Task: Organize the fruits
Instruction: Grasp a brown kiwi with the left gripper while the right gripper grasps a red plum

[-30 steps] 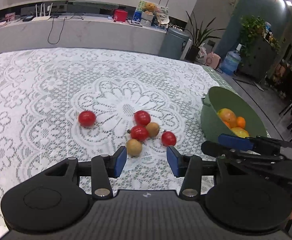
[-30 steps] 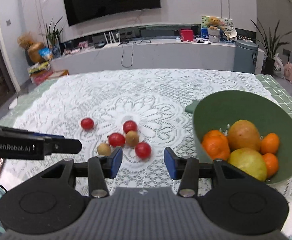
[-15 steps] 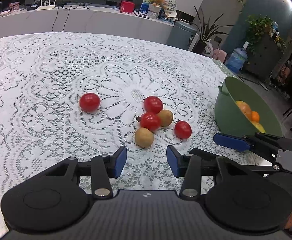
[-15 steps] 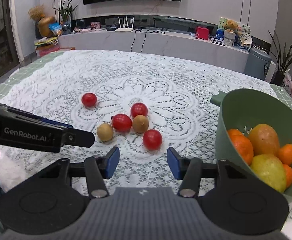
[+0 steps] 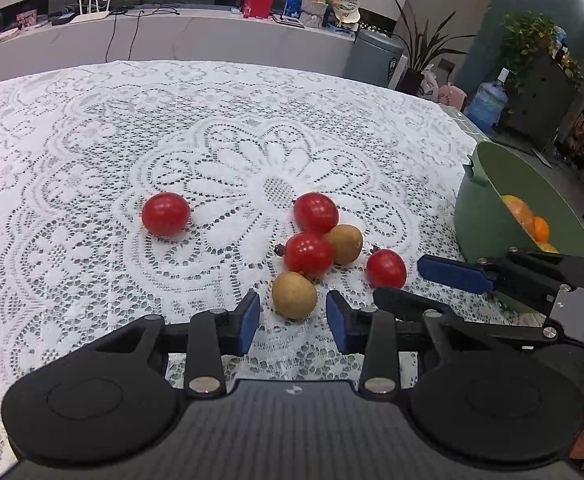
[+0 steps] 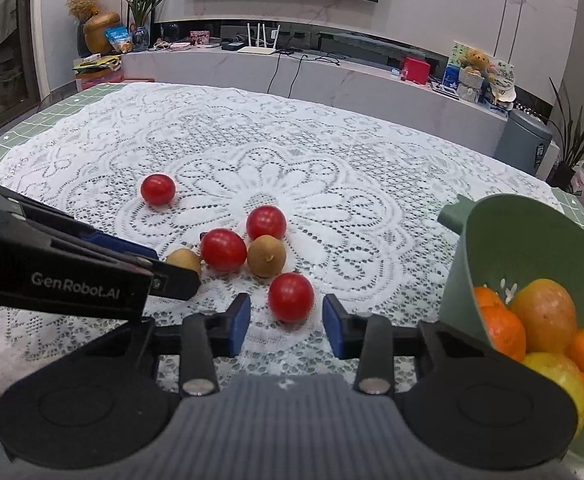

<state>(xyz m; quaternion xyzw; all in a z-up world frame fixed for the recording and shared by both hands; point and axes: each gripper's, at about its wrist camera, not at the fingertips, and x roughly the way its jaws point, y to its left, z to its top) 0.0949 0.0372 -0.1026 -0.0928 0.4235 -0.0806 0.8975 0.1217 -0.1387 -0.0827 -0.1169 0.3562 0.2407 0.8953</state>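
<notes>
Several small fruits lie in a cluster on the lace tablecloth. In the left wrist view my left gripper has a brown fruit between its blue fingertips. Its jaws are closing, with a small gap still on each side. In the right wrist view my right gripper frames a red tomato. Those jaws are closing too, and the pads are not touching it. Two more tomatoes and a second brown fruit touch one another just beyond. A lone tomato sits apart to the left.
A green bowl stands at the right, tilted toward me, holding oranges and larger yellow-orange fruit. The two grippers are close side by side over the cluster. A long white counter and a bin stand beyond the table's far edge.
Both grippers have moved forward and down toward the fruit cluster, which now looks larger. Both pairs of jaws stand narrower, each now framing one fruit.
</notes>
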